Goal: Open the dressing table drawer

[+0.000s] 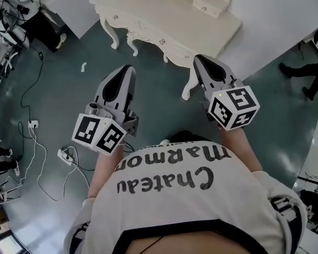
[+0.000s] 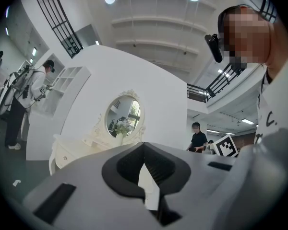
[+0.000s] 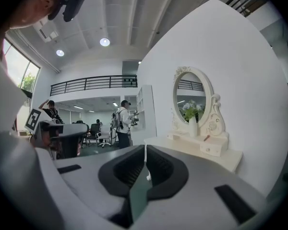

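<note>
A cream dressing table (image 1: 164, 15) with curved legs stands against a white wall. Its drawer fronts, each with a small knob (image 1: 161, 41), face me. My left gripper (image 1: 128, 69) hangs over the floor, short of the table, jaws together and empty. My right gripper (image 1: 197, 58) is beside the table's near right leg, also shut and empty, touching nothing. In the left gripper view the table (image 2: 69, 150) and its oval mirror (image 2: 124, 115) lie beyond the closed left gripper (image 2: 144, 145). In the right gripper view the table top (image 3: 201, 152) and mirror (image 3: 192, 97) sit right of the right gripper (image 3: 145, 147).
Cables and a power strip (image 1: 63, 155) lie on the green floor at the left, with dark equipment (image 1: 16, 20) in the far left corner. A person's leg (image 1: 302, 73) shows at the right edge. Other people stand further back in both gripper views.
</note>
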{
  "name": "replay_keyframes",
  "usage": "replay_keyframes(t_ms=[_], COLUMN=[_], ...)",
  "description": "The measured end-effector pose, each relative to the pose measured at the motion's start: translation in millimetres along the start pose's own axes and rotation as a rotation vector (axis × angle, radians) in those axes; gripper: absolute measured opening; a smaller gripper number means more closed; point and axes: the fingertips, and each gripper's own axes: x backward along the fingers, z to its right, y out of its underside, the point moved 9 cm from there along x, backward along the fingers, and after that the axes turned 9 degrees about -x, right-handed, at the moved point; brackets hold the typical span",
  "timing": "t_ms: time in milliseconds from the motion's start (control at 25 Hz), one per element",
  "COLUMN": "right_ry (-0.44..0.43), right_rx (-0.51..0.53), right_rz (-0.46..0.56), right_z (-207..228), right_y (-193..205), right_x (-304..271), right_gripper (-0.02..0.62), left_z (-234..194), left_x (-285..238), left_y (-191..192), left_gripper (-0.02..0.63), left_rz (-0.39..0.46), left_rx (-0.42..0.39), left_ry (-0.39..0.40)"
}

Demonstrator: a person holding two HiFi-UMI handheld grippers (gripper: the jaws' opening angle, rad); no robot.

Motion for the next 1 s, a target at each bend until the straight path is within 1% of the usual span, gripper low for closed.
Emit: replay_keyframes(t_ms=[200,280,440,680,840,1000], right_ry=[0.015,0.018,0.012,-0.021,-0.044,-0.054], right_rx=[-0.008,-0.01,-0.024,-0.042,-0.035,-0.026], right_rz=[-0.029,-0.033,-0.033,-0.075,-0.069,-0.056], right_z=[9,16,26,43,59,83], right_y=[11,13,11,7,-1,-20], right_x=[0,-3,-14,-47,-80,-112], right_gripper=[0.029,0.029,0.029,0.029,0.029,0.029], left_z=[-4,-6,-12,-30,-49,-66], left_x=[-9,-15,-26,-52,-72,-102], left_y=[16,20,20,13,12,5], left_gripper=[0.021,0.022,0.021,0.022,0.023,0.023], left_rz=[0.001,-0.001,-0.007,-0.014,0.002,0.025], left_rx=[0.054,0.063,0.042,0.006,0.004,-0.006], left_ry=[-0.023,-0.031,-0.035,-0.048,-0.072,-0.077])
